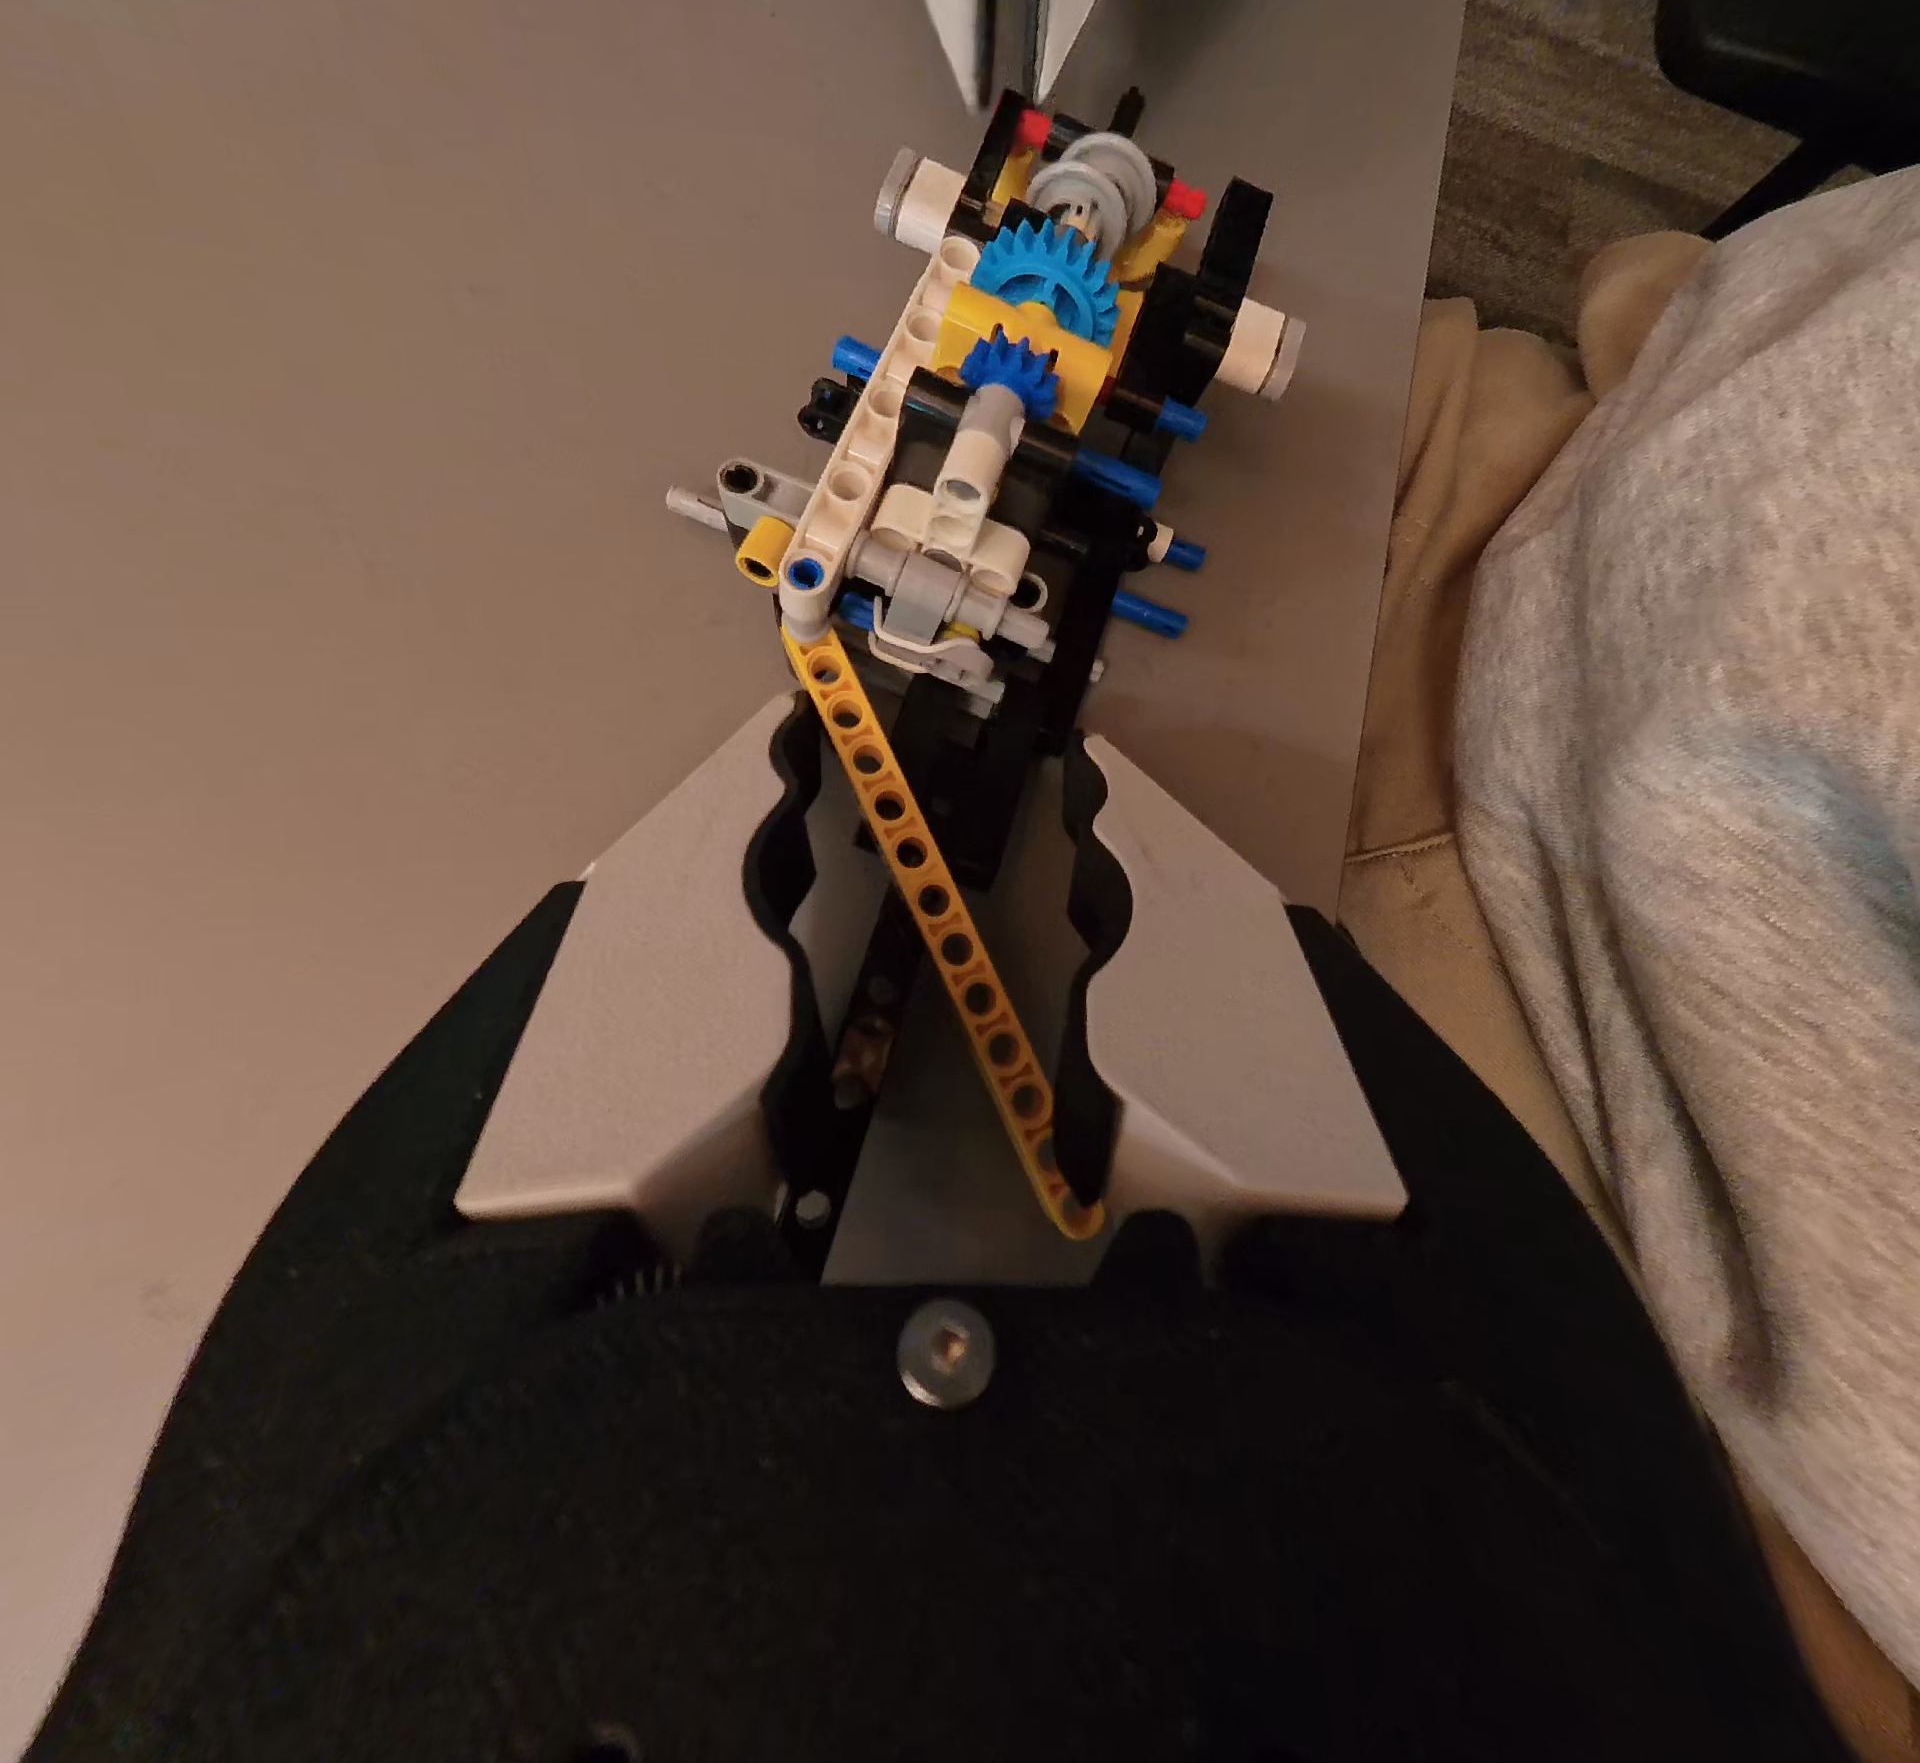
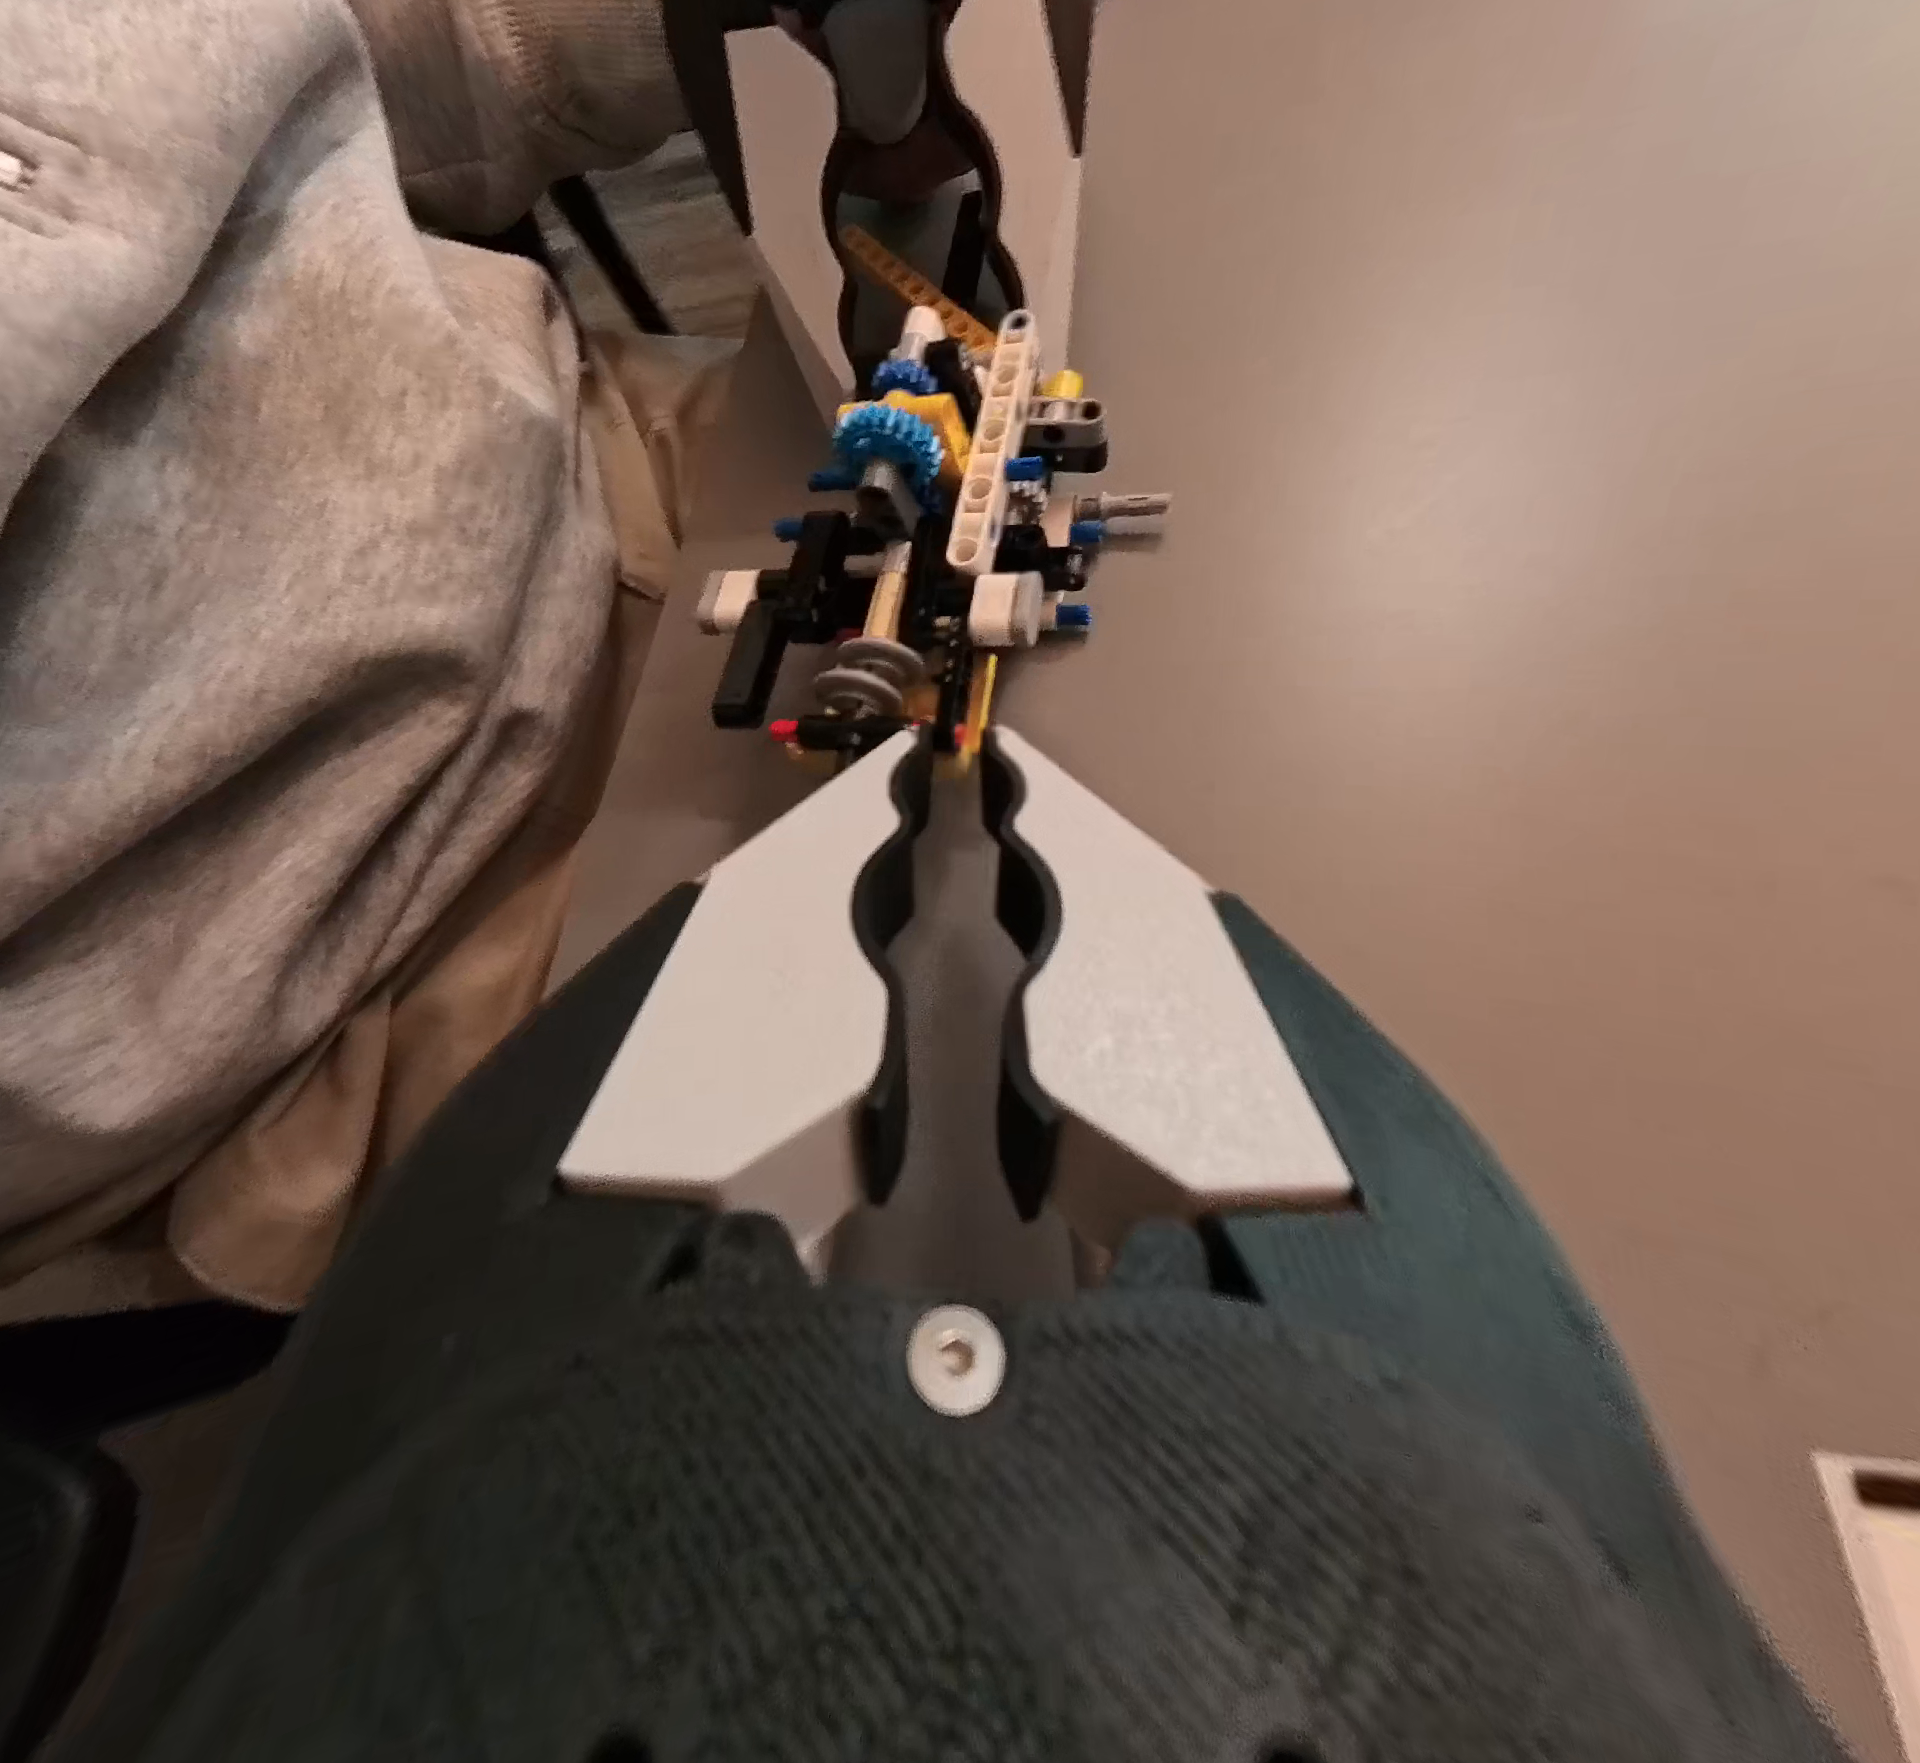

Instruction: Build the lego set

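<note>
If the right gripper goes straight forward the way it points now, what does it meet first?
The right gripper already sits at the near end of the lego model, so it would push into that; whether it grips it is unclear.

Glossy plastic lego model (image 1: 1023,425); matt smooth table (image 1: 416,363); fuzzy grey cloth sleeve (image 1: 1714,674)

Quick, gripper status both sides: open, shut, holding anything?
Left gripper: shut on the lego assembly, clamping its black frame end.
Right gripper: shut on the far end of the same lego assembly, at its yellow and black tip.
</note>
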A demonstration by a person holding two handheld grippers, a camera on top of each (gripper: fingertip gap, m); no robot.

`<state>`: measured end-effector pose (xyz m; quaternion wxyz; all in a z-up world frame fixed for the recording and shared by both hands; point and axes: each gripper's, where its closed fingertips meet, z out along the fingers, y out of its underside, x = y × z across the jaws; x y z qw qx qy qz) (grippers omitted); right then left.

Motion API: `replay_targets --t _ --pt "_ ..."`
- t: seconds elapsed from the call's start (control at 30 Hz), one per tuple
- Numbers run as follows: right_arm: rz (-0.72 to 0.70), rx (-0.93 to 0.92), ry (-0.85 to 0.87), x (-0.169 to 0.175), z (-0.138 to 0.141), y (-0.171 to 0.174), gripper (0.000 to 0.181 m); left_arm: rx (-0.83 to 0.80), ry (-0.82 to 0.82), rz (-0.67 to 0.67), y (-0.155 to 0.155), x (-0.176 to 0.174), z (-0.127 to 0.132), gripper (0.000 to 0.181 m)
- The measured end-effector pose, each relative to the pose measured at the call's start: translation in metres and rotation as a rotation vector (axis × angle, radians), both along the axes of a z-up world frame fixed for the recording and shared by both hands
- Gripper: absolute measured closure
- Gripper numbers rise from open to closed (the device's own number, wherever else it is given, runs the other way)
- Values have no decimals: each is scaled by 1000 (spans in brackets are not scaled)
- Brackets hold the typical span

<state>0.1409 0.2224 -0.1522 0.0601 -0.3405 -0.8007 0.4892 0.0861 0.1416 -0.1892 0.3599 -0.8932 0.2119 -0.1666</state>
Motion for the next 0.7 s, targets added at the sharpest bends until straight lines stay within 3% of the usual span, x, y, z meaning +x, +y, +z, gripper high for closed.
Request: replay_targets --t 0.1,0.2,0.3,0.4,0.5,0.7 --pt "-95 20 57 -1 6 5 149 -1 -3 0 0 0 0 135" --pt "-149 13 87 8 7 -2 111 -3 -7 0 0 0 0 135" --pt "-215 56 120 11 0 -10 98 -2 -6 0 0 0 0 135" --pt "-226 142 122 11 -6 -11 96 -2 -5 0 0 0 -1 135" --pt "-209 59 125 6 1 -26 101 1 2 1 0 1 -1 135" --pt "-262 103 94 6 -9 -23 104 5 13 11 0 1 -1 135"
